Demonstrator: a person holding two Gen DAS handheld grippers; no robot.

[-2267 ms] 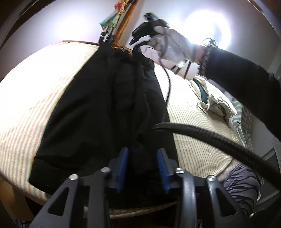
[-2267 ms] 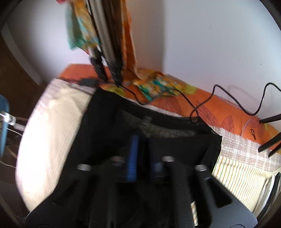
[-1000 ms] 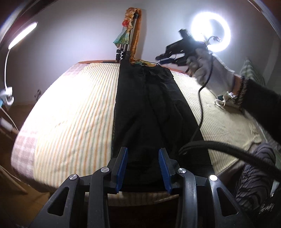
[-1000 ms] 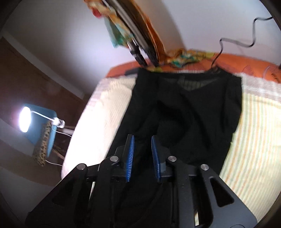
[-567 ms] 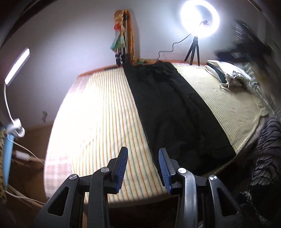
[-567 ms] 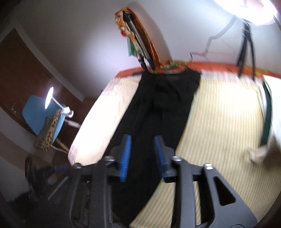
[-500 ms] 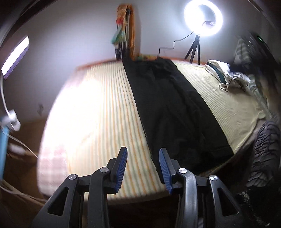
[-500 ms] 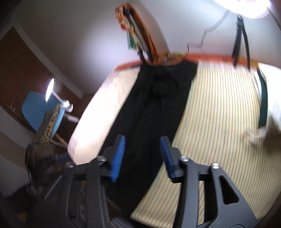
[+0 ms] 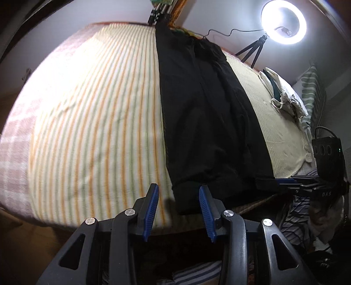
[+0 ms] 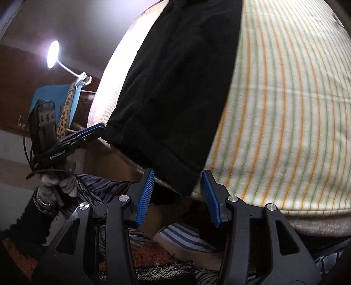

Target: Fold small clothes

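- The bed (image 9: 92, 105) is the biggest thing here. It has a striped cover (image 10: 285, 98), and it gives a wide, flat place to lay clothes out for folding.
- The black pants (image 9: 204, 114) lie in a long strip down the bed, from the far wall to the near edge. They look folded in half the long way. Spread flat like this, they should be easy to fold again. The cuff end hangs a little over the near edge, maybe so it is easy to pinch.
- The ring light (image 9: 283, 20) stands on a small tripod at the far side of the bed, shining down on it.
- A pile of light clothes (image 9: 283, 96) sits to the right, well apart from the pants. It may be waiting its turn, or it may be done; I cannot tell.
- The left gripper (image 9: 178, 208) is by one near corner of the pants. Its jaws are wide open with nothing in them.
- The right gripper (image 10: 176, 197) is by the other near corner. Its jaws are wide open too, and the cuff sits just past the blue pads (image 10: 144, 195).
- I think both are lined up to grab the two cuff corners and lift that end up toward the waist.
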